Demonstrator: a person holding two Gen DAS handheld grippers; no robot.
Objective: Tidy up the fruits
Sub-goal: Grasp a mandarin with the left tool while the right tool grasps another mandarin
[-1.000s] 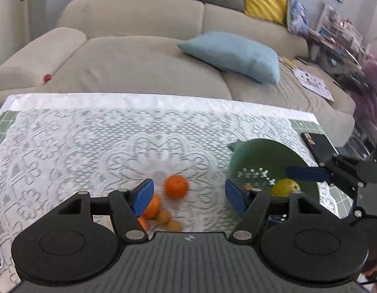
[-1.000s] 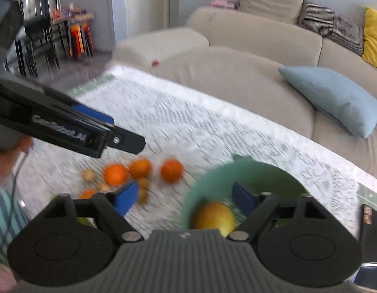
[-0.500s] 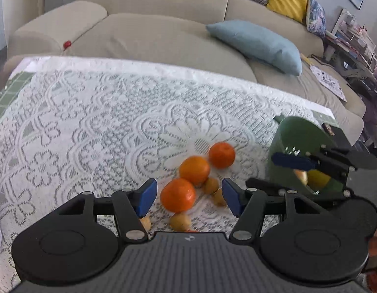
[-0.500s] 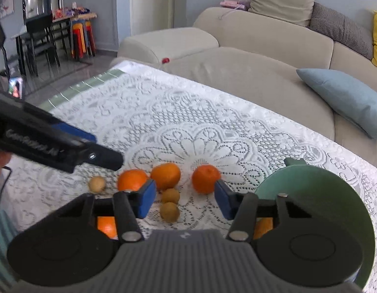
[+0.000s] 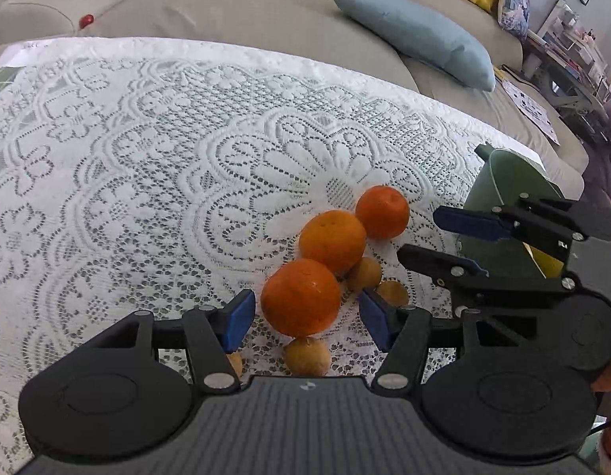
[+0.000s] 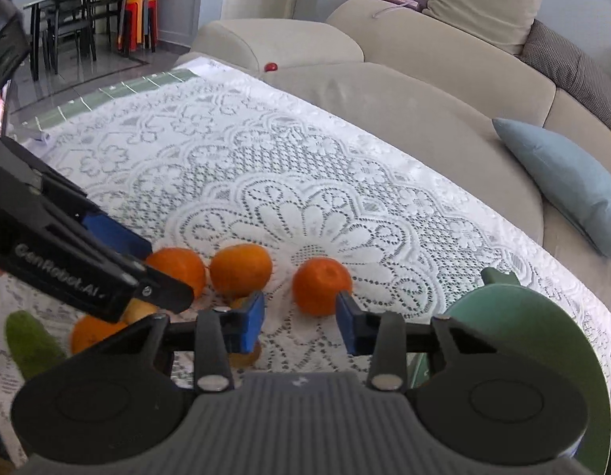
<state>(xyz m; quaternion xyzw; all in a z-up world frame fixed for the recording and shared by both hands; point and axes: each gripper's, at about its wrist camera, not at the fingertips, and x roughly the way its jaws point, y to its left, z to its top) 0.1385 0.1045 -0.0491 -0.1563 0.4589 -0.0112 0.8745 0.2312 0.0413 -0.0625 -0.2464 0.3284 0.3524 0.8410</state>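
A table covered with a white lace tablecloth [image 5: 147, 166] carries a cluster of fruit. The left gripper [image 5: 305, 316], jaws spread wide, brackets the nearest round orange [image 5: 300, 297] without touching it; a gap shows on each side of the fruit. Behind it lie a second orange [image 5: 332, 240] and a third, farthest orange [image 5: 382, 212], the three forming a diagonal row. Small yellow-brown fruits [image 5: 364, 274] sit against the row, one more [image 5: 307, 356] just below the nearest orange. The right gripper [image 6: 300, 322], likewise open and holding nothing, frames the farthest orange [image 6: 322, 285], which lies just beyond its blue fingertips [image 6: 253, 322]. A green plastic bowl [image 6: 543, 332] stands at the right of the fruit, a yellow fruit [image 5: 549, 264] partly visible inside it in the left wrist view. A green elongated object [image 6: 26, 340] lies at the lower left of the right wrist view. A beige sofa [image 6: 404, 91] with a light-blue cushion [image 6: 562, 182] stands behind the table.
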